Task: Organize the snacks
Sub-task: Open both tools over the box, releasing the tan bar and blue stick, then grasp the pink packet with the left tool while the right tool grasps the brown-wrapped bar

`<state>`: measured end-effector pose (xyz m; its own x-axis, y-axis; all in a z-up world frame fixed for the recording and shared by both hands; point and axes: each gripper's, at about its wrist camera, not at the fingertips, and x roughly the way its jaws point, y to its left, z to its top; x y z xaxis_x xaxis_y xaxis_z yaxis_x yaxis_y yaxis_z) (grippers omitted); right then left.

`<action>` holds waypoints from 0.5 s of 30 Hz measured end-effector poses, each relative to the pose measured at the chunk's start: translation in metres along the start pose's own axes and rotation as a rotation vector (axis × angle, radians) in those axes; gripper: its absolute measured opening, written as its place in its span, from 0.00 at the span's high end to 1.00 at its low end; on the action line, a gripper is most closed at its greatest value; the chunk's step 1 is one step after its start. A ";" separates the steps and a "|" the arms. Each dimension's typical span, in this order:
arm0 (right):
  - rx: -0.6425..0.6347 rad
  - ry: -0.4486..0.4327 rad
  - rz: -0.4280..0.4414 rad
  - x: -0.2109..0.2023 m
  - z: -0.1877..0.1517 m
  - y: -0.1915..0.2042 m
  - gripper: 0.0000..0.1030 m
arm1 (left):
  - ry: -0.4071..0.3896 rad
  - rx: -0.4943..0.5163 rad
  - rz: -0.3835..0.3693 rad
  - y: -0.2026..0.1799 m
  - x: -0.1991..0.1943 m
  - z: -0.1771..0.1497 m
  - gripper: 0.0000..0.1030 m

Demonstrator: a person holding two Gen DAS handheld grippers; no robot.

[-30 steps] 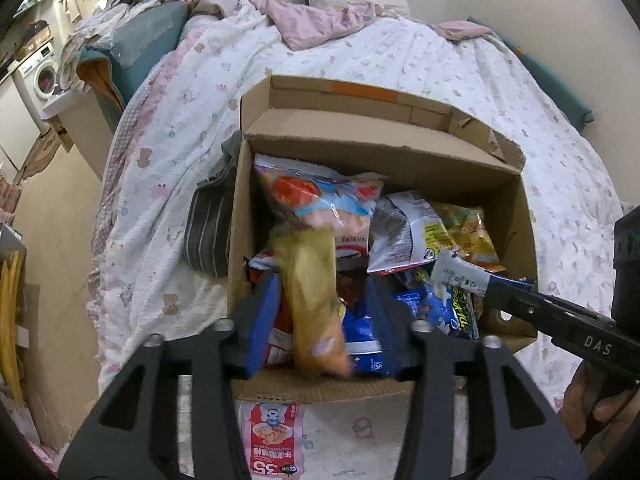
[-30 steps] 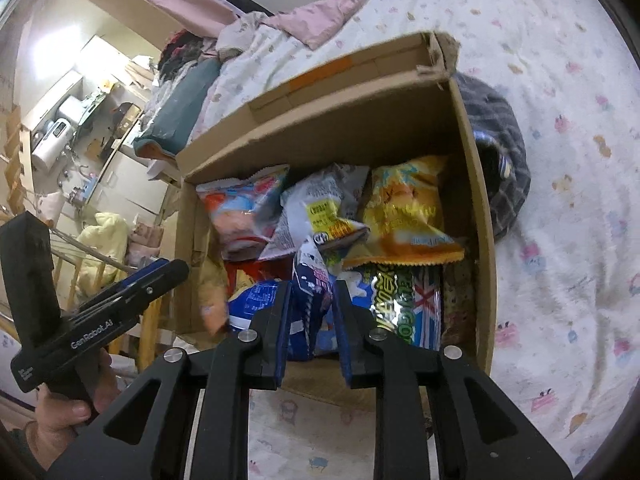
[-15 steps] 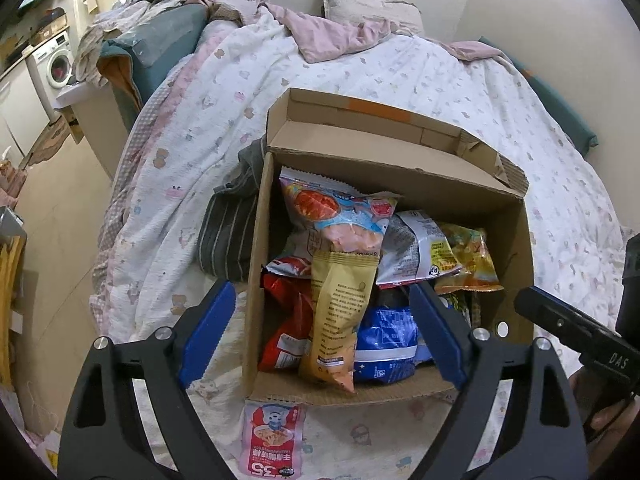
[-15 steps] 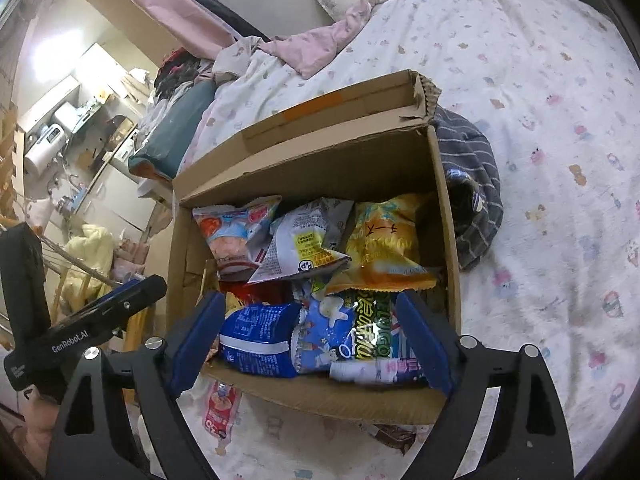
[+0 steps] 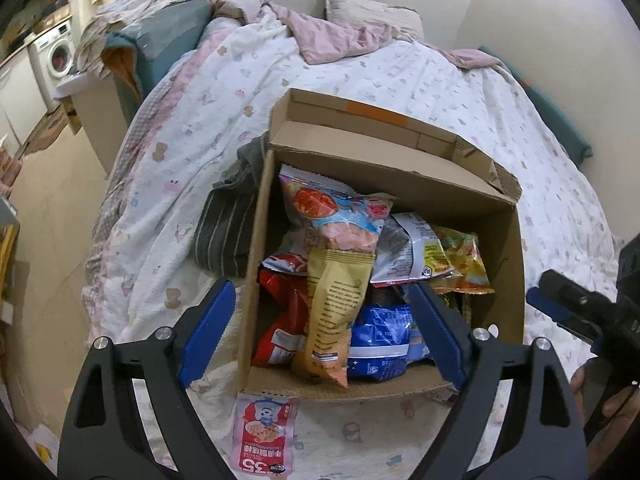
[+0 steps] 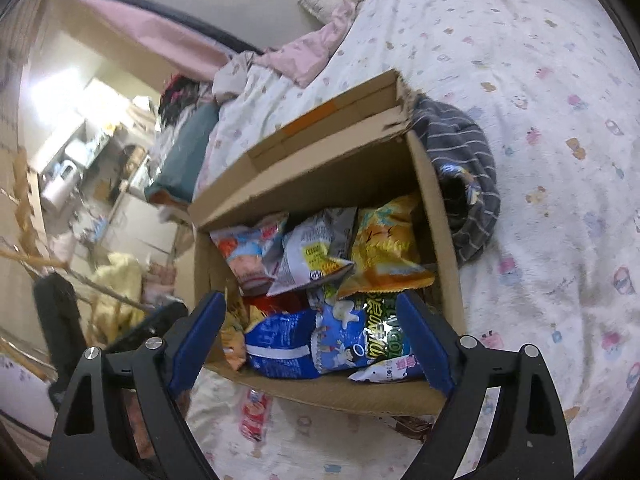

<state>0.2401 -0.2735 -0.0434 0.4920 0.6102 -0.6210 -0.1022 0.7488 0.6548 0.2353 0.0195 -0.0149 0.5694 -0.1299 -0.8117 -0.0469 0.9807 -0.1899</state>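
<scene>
Left wrist view: the left tool (image 5: 320, 328) hangs released, nothing between its fingers, straddling the near-left corner of the snack-filled cardboard box (image 5: 516, 240) on the bed (image 5: 360, 72); 1 pink packet (image 5: 264, 432) lies outside the near edge.

Right wrist view: the right tool (image 6: 316, 336), released and empty, spans the box's near rim.

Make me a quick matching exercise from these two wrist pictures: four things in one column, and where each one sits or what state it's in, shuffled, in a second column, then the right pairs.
Things
1. tan snack bag
2. pink snack packet
3. striped cloth
4. left gripper

Places or states
A. on the bedsheet in front of the cardboard box
B. open, nothing between its pads
C. bunched against the outside of the box wall
D. inside the box, lying over a red bag

Pairs: 1-D, 2-A, 3-C, 4-B
</scene>
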 end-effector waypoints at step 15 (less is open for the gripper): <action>0.018 0.006 -0.032 -0.027 -0.033 -0.001 0.13 | 0.020 -0.032 0.039 0.035 -0.023 -0.029 0.16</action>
<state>0.1983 -0.2819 -0.0416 0.4893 0.5876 -0.6444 -0.0708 0.7633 0.6422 0.1963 0.0530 -0.0188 0.5503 -0.0950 -0.8295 -0.0947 0.9800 -0.1751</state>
